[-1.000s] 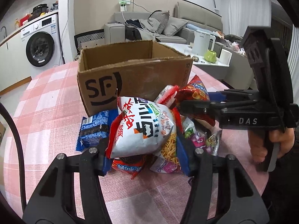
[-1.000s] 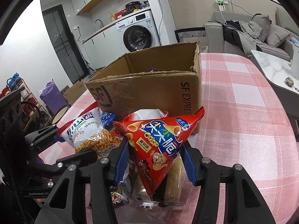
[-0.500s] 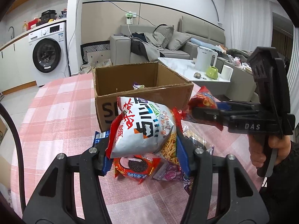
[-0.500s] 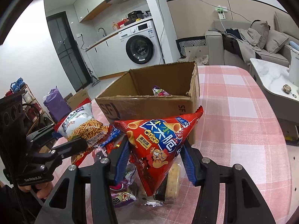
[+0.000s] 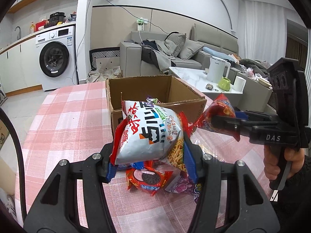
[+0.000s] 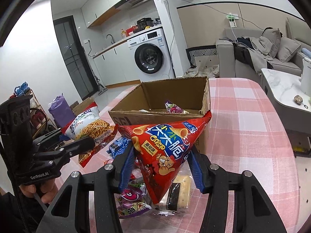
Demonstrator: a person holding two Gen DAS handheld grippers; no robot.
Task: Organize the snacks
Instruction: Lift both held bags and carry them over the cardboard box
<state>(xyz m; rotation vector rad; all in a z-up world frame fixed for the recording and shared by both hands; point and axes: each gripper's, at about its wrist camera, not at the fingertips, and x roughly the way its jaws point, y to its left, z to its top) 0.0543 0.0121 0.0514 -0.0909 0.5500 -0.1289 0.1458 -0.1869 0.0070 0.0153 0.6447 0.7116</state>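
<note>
My left gripper (image 5: 151, 161) is shut on a white and red noodle-snack bag (image 5: 149, 134) and holds it above the table, in front of the open cardboard box (image 5: 186, 89). My right gripper (image 6: 161, 169) is shut on a red triangular crisp bag (image 6: 165, 151), held in the air just before the box (image 6: 175, 95). Each gripper shows in the other's view: the right gripper (image 5: 223, 124) at right, the left gripper (image 6: 85, 145) at left. A few snack packs lie inside the box (image 6: 173, 107).
Loose snacks lie on the pink checked tablecloth (image 5: 73, 120) under the grippers: a red cookie pack (image 5: 147, 178), a purple candy pack (image 6: 130, 196), a cracker pack (image 6: 180, 192), a blue pack (image 6: 118, 143). A side table with a kettle (image 5: 216, 69) stands to the right.
Both grippers have risen with their bags, so the inside of the box now shows. The loose snacks lie lower in view.
</note>
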